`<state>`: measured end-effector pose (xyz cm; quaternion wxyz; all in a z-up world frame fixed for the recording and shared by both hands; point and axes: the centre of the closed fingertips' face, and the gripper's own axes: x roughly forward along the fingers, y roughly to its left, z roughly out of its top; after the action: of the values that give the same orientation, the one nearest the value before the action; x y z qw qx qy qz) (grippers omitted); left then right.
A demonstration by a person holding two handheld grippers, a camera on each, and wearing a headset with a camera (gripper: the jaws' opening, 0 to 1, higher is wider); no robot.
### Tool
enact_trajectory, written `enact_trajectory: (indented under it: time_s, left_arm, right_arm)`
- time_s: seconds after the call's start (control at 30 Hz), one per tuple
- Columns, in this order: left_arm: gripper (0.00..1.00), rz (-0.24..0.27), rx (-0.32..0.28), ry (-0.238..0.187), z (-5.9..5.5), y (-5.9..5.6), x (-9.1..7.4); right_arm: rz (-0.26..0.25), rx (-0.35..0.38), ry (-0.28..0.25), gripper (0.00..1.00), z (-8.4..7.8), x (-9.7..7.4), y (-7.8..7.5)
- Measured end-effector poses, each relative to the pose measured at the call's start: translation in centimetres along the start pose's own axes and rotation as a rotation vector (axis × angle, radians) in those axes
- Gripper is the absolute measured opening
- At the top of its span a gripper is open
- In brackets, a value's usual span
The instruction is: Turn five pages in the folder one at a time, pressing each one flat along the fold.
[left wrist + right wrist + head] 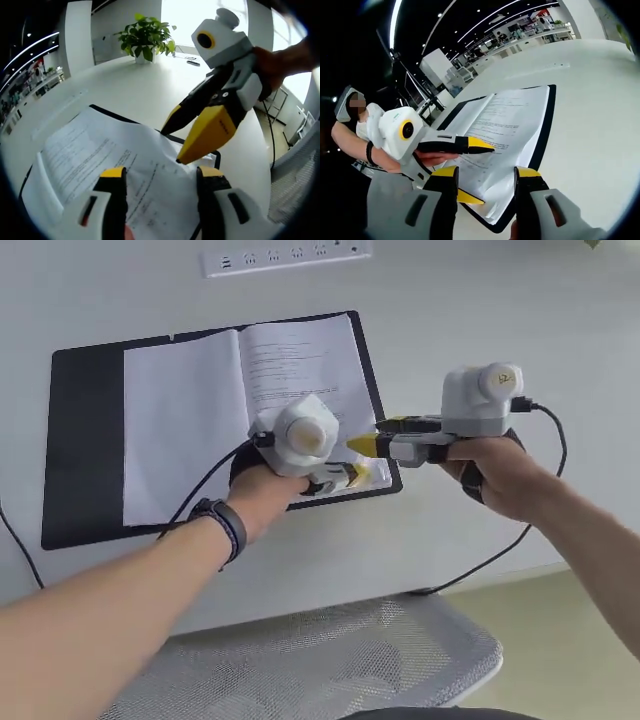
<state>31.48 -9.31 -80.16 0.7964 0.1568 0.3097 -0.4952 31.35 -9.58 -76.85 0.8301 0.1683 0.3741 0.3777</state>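
The folder (70,440) lies open on the white desk (500,320); the left gripper (345,477) is at the folder's lower right corner, jaws wide apart over the printed page (300,370), gripping nothing. The right gripper (365,437) hovers just beside that corner; its jaws are parted and empty.

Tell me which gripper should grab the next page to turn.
The left gripper, probably: its open jaws straddle the page at its near corner. The right gripper hangs open beside that corner, holding nothing.

Black folder (80,440) lies open and flat on the white desk (500,320). The left page (180,430) shows a blank face; the right page (300,370) carries printed lines, its near outer corner raised slightly off the cover.
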Motion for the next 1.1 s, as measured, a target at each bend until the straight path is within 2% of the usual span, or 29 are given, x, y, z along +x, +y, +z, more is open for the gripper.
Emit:
enact_trajectory:
  time_s: [0.2,0.27,0.3,0.33,0.43,0.57,0.77,0.87,1.0,1.1]
  left_arm:
    - [0.57,-0.003,-0.004,0.002,0.0,-0.1,-0.1]
    - [0.58,-0.004,-0.006,0.004,0.0,-0.2,-0.1]
    - [0.58,-0.005,-0.007,0.003,0.0,-0.2,-0.1]
    - [0.57,-0.004,-0.008,0.003,0.1,-0.2,-0.1]
    - [0.56,-0.004,-0.013,0.002,0.0,0.0,0.0]
    - [0.56,-0.001,-0.019,-0.001,0.0,-0.1,0.0]
    - [0.57,-0.004,-0.021,0.002,0.1,-0.2,-0.1]
    - [0.57,-0.006,-0.024,0.002,0.1,-0.2,-0.2]
    - [0.61,-0.023,-0.023,0.011,0.2,-0.6,-0.2]
    - [0.65,-0.031,-0.029,0.019,0.2,-0.9,-0.5]
  right_arm:
    - [0.023,0.074,-0.012,0.3,-0.2,0.0,-1.3]
    - [0.015,0.102,-0.032,0.28,0.0,-0.2,-1.7]
    - [0.036,0.132,-0.061,0.27,0.5,-0.3,-1.4]
    - [0.046,0.144,-0.067,0.26,0.5,-0.3,-1.3]
    - [0.032,0.124,-0.065,0.21,0.7,-0.4,-1.4]
    - [0.035,0.136,-0.065,0.21,0.7,-0.3,-1.3]
    - [0.035,0.164,-0.026,0.17,-0.7,0.6,-1.4]
    - [0.027,0.18,-0.044,0.13,-0.6,0.5,-1.4]
    - [0.016,0.189,-0.073,0.02,-0.3,0.2,-1.7]
    - [0.019,0.199,-0.074,0.02,-0.2,0.2,-1.6]
